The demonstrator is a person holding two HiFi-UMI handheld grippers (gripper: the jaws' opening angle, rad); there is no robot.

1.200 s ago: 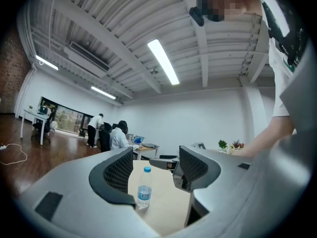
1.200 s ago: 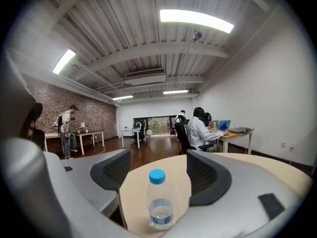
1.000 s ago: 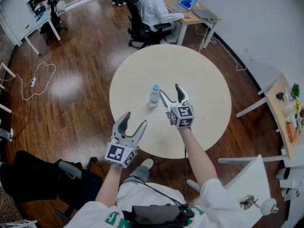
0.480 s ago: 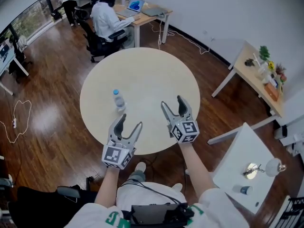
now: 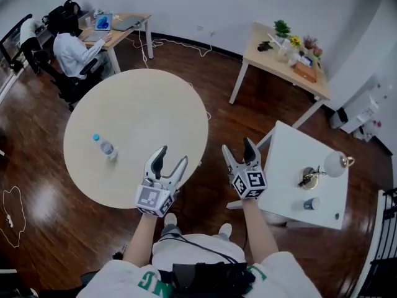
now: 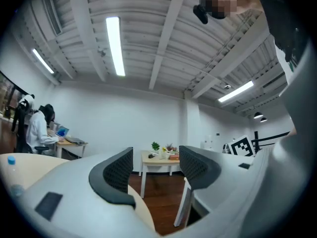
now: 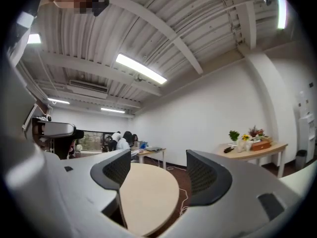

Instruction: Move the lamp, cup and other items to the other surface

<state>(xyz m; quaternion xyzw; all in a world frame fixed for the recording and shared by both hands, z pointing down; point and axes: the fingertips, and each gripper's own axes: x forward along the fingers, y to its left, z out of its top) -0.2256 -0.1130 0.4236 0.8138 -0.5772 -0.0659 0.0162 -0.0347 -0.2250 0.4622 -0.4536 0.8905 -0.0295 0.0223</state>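
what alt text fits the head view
Seen from above, a person holds the left gripper and right gripper, jaws apart and empty; a round table with a water bottle lies left, a white table with a lamp and cup right.

Round table [image 5: 149, 113]: one water bottle [image 5: 107, 148]. White square table [image 5: 288, 160] beside round table: lamp [image 5: 324, 169], cup [image 5: 312, 203] near lamp.
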